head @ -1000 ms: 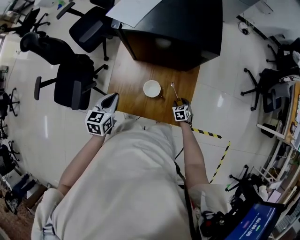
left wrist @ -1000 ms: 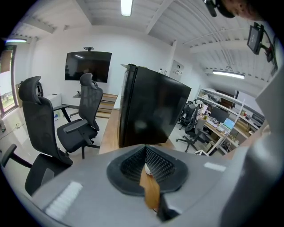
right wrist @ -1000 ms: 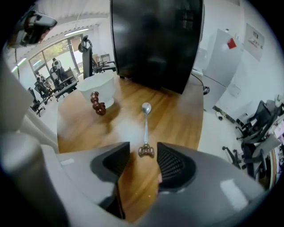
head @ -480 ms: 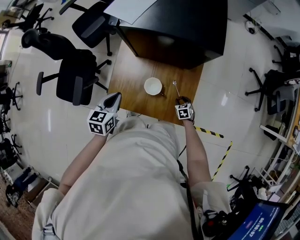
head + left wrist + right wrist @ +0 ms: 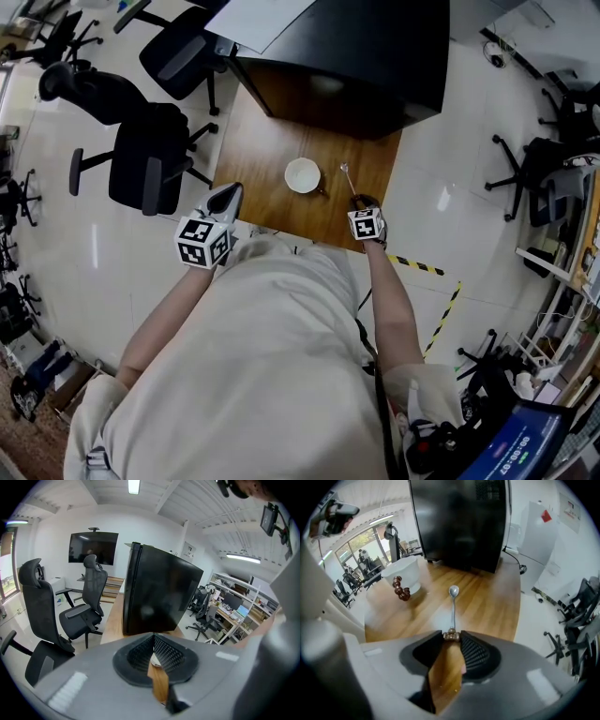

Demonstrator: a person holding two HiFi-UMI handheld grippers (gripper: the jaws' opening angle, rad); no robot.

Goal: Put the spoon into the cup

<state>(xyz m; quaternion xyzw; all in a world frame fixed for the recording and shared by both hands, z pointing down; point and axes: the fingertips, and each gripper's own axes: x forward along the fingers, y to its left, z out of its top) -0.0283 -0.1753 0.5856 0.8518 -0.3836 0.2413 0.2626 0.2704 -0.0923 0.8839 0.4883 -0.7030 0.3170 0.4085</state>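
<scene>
Your right gripper (image 5: 451,634) has just been closing and now pinches the beaded end of the spoon (image 5: 453,606), which lies flat on the table (image 5: 492,602) right of the cup (image 5: 404,573). Left gripper (image 5: 153,641) closed, empty. Risk: this tip-hold may let the spoon swing or slip on lifting.

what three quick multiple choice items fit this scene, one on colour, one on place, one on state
1. What colour is the cup?
A white
B red
C black

2. Where is the spoon?
A inside the cup
B flat on the wooden table
C on the floor

3. What is the right claw doing?
A hanging wide open in the air
B closed on the spoon's handle end
C holding the cup

Key: A, the cup's body is white; B, the spoon lies on the wood beside the cup; B, its jaws have just been closing and pinch the beaded handle end.
</scene>
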